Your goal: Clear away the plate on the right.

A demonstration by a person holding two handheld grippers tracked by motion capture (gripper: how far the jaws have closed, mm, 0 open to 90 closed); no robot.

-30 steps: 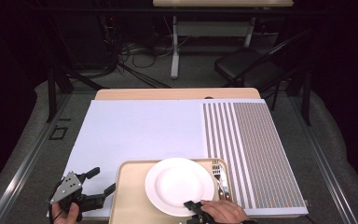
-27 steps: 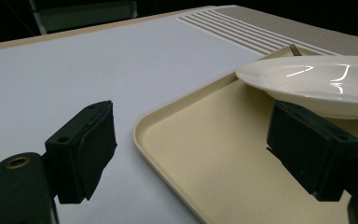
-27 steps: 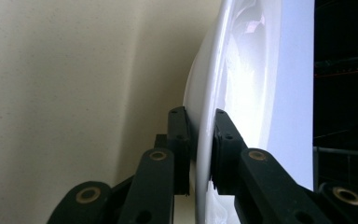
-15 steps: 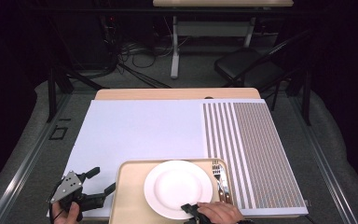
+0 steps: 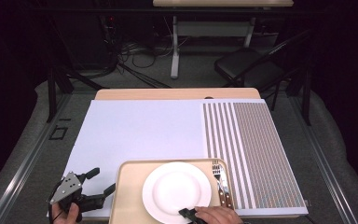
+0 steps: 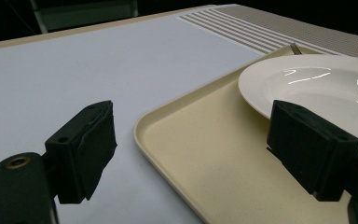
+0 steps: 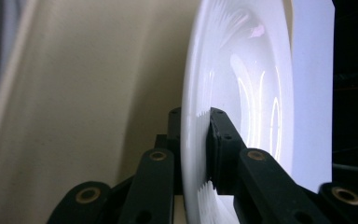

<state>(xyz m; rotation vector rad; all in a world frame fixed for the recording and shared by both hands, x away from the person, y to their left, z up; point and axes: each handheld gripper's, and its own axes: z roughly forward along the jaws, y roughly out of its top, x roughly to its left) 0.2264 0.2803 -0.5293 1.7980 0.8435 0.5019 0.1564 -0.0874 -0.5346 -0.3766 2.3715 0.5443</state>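
My right gripper (image 7: 196, 140) pinches the glossy, stiff, breakable plate (image 5: 176, 191) at its near rim; left gripper (image 5: 96, 183) gapes empty.

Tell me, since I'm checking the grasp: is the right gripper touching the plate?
Touching. The right gripper view shows the right gripper with its jaws closed on the rim of the plate.

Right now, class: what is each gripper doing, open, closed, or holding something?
Left gripper: open, holding nothing, jaws either side of the tray's corner.
Right gripper: closed on the rim of the white plate.
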